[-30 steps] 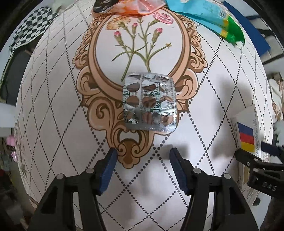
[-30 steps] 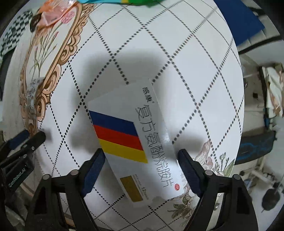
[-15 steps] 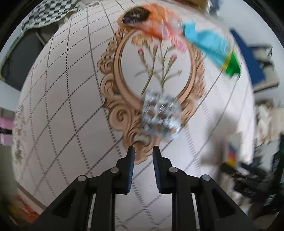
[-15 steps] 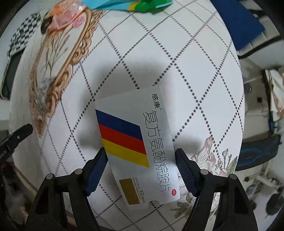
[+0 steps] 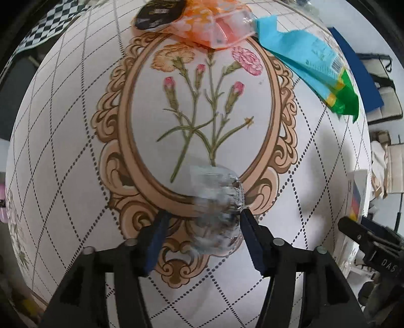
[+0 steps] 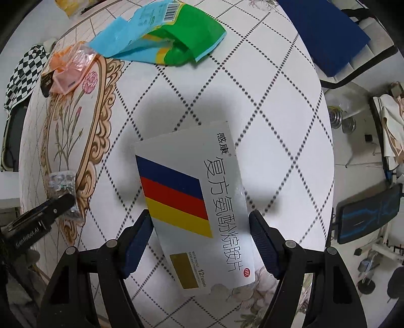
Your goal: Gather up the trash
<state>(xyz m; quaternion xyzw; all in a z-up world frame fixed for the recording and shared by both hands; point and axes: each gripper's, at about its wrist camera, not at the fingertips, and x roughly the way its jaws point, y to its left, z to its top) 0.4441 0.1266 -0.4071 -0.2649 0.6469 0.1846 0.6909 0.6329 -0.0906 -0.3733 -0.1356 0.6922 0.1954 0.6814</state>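
Note:
A silver blister pack point(image 5: 214, 209) shows blurred between the fingers of my left gripper point(image 5: 202, 227), whose jaws are opening. The pack is close to the right pad, and a gap separates it from the left pad. In the right wrist view the pack point(image 6: 60, 181) lies over the printed gold frame at the left gripper's tip point(image 6: 50, 212). My right gripper point(image 6: 199, 227) is shut on a white medicine box point(image 6: 192, 201) with blue, red and yellow stripes. Both pads press its long edges, and the box casts a shadow on the cloth.
A round table carries a white diamond-pattern cloth point(image 6: 252, 88). At its far side lie an orange wrapper point(image 5: 209, 27), a black packet point(image 5: 156, 15) and a blue-green wrapper point(image 6: 156, 40). A blue chair seat point(image 6: 323, 32) and a checkered cloth point(image 6: 22, 75) are beyond the edge.
The left gripper shut short of the blister pack, then opened and moved forward around it. The right gripper closed onto the box and rose, so the table looks farther away.

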